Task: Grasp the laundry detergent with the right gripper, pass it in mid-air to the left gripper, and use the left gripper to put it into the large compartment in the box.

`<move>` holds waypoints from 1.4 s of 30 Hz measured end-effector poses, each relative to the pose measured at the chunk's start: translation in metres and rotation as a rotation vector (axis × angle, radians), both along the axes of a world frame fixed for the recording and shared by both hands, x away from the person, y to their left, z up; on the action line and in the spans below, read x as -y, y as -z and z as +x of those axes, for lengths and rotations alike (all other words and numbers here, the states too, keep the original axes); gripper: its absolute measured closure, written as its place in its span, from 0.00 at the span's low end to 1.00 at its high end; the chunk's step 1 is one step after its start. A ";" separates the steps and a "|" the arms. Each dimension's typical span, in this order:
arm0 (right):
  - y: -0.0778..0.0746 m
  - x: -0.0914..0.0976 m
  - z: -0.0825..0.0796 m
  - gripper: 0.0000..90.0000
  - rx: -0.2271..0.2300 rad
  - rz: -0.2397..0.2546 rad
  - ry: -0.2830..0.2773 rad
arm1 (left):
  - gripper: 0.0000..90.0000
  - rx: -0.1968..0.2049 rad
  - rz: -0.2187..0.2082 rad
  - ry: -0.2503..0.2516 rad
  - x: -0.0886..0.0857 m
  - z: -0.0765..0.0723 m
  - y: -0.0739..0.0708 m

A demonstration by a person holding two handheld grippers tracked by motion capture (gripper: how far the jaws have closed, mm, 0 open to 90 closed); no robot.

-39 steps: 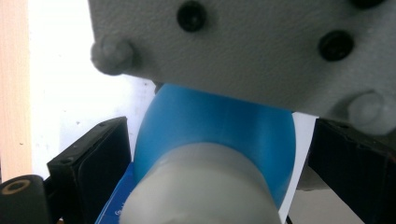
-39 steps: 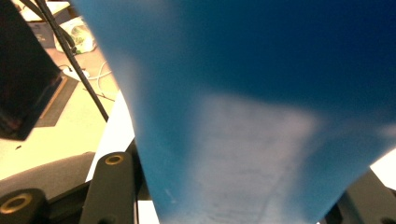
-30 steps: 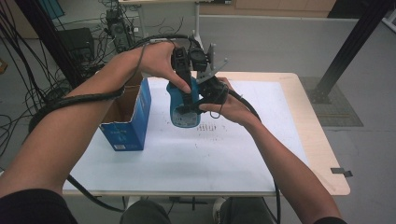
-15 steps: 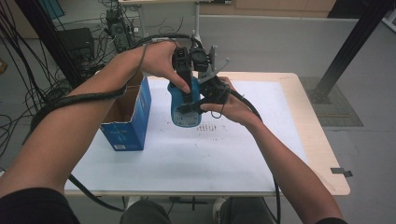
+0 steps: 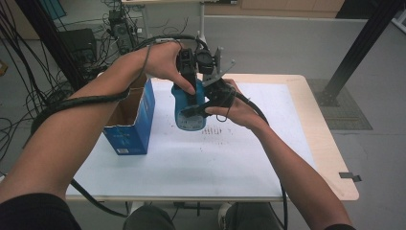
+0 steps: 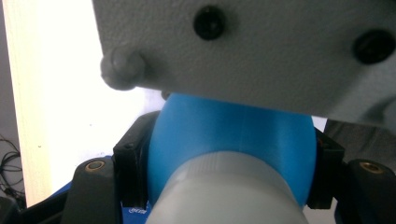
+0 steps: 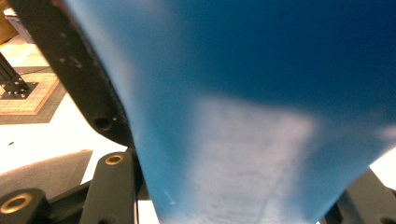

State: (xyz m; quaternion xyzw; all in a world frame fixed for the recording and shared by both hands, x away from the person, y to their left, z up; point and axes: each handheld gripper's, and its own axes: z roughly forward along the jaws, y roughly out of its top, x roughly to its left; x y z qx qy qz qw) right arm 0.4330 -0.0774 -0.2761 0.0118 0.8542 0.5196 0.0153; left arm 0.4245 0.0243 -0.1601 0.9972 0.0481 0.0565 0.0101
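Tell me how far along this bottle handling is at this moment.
Done: the blue bottle is out of the open blue box and lifted above the table. In hand: the right gripper is shut on the bottle's body, and the left gripper has just been closing around its top by the white cap. Left: probably turning the cap; it is still on.

One blue plastic bottle (image 5: pixel 189 112) with a white cap is held above one white-topped bench with a pale wooden edge (image 5: pixel 268 158). One open blue cardboard box (image 5: pixel 130 117) stands on that bench. Two black hand-held tongs are counted, a left one (image 5: pixel 190 91) and a right one (image 5: pixel 203 108), carried by two bare forearms.
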 end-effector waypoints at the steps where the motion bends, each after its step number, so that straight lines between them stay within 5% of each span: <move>1: 0.000 0.000 0.000 0.49 0.001 -0.001 0.001 | 0.39 0.000 -0.001 0.000 0.000 0.000 0.000; 42: 0.003 -0.004 0.000 0.48 0.027 -0.024 -0.011 | 0.41 -0.016 -0.009 -0.003 -0.002 -0.001 0.004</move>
